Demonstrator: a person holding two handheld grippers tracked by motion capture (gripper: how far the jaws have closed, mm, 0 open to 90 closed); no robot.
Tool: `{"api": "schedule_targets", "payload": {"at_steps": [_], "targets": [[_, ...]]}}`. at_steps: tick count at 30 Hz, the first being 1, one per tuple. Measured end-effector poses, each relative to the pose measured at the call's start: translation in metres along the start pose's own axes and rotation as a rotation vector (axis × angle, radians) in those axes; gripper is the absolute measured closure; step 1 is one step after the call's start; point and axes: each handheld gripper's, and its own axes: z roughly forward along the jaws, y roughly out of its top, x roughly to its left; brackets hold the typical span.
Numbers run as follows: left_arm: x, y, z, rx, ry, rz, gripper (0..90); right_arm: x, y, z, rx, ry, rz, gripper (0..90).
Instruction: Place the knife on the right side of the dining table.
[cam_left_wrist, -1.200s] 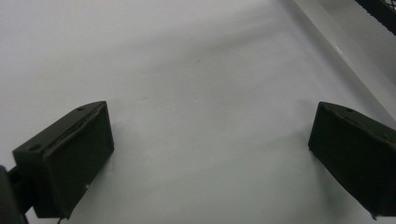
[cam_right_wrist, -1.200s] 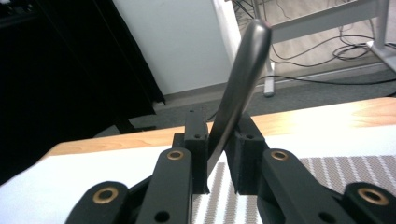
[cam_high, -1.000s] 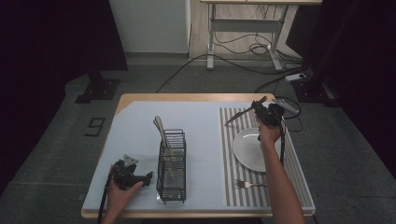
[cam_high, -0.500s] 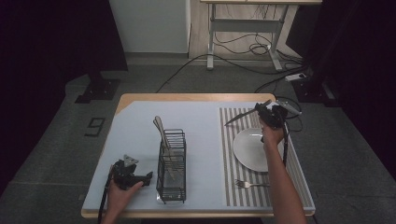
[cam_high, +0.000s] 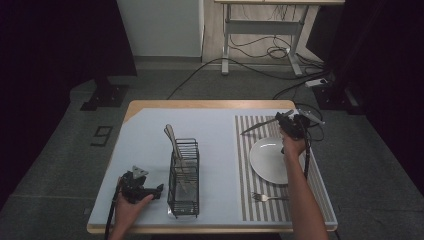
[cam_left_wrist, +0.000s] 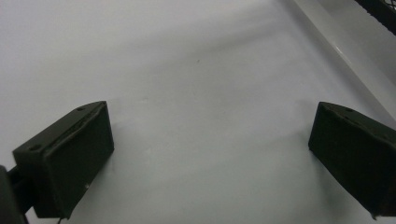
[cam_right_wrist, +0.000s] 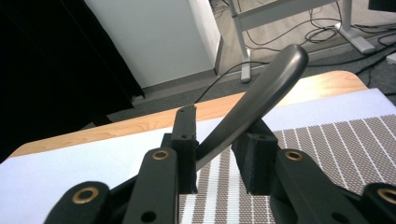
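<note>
Since a second ago, your right tongs (cam_high: 289, 123) have lifted slightly farther from the plate (cam_high: 270, 161) toward the far right corner of the tabletop (cam_high: 215, 115), carrying the knife (cam_high: 260, 125); your left tongs (cam_high: 150, 190) have stayed put. Right tongs: clamped on the knife, whose handle (cam_right_wrist: 261, 98) rises up and away between the jaws in the right gripper view, with the other end hidden behind them. Left tongs: jaws wide apart, holding nothing, resting low over bare tabletop just left of the wire caddy (cam_high: 183, 176). Step in hand, as a judgement: setting the place, with a fork (cam_high: 267, 197) already lying on the striped mat (cam_high: 250, 170) near the plate's front edge and one utensil (cam_high: 174, 142) left standing in the caddy. Your next move would call for lowering the knife flat onto the mat beside the plate, turning it so it lies parallel to the stripes. Room: the strip of mat right of the plate is narrow and close to the tabletop's right edge, so keep the knife inboard; the mat beyond the plate is open.
</note>
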Motion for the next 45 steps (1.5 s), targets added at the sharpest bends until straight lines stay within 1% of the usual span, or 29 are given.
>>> {"api": "schedule_targets", "payload": {"at_steps": [4, 9, 16, 23, 34, 36, 40, 45], "targets": [[0.0, 0.0, 0.0, 0.0, 0.0, 0.0, 0.0, -0.007, -0.003, 0.001, 0.01, -0.012, 0.02, 68.7], [0.0, 0.0, 0.0, 0.0, 0.0, 0.0, 0.0, -0.011, -0.005, 0.002, 0.016, -0.025, 0.027, 67.2], [0.0, 0.0, 0.0, 0.0, 0.0, 0.0, 0.0, -0.019, -0.008, 0.004, 0.036, -0.04, 0.055, 65.3], [0.0, 0.0, 0.0, 0.0, 0.0, 0.0, 0.0, -0.024, -0.01, 0.004, 0.054, -0.046, 0.068, 63.9], [0.0, 0.0, 0.0, 0.0, 0.0, 0.0, 0.0, -0.027, -0.011, 0.005, 0.06, -0.059, 0.088, 63.2], [0.0, 0.0, 0.0, 0.0, 0.0, -0.001, 0.0, -0.029, -0.011, 0.006, 0.055, -0.076, 0.101, 63.2], [0.0, 0.0, 0.0, 0.0, 0.0, -0.001, 0.0, -0.031, -0.012, 0.008, 0.058, -0.082, 0.106, 62.5], [0.0, 0.0, 0.0, 0.0, 0.0, 0.0, 0.0, -0.037, -0.015, 0.01, 0.079, -0.1, 0.124, 59.6]]}}
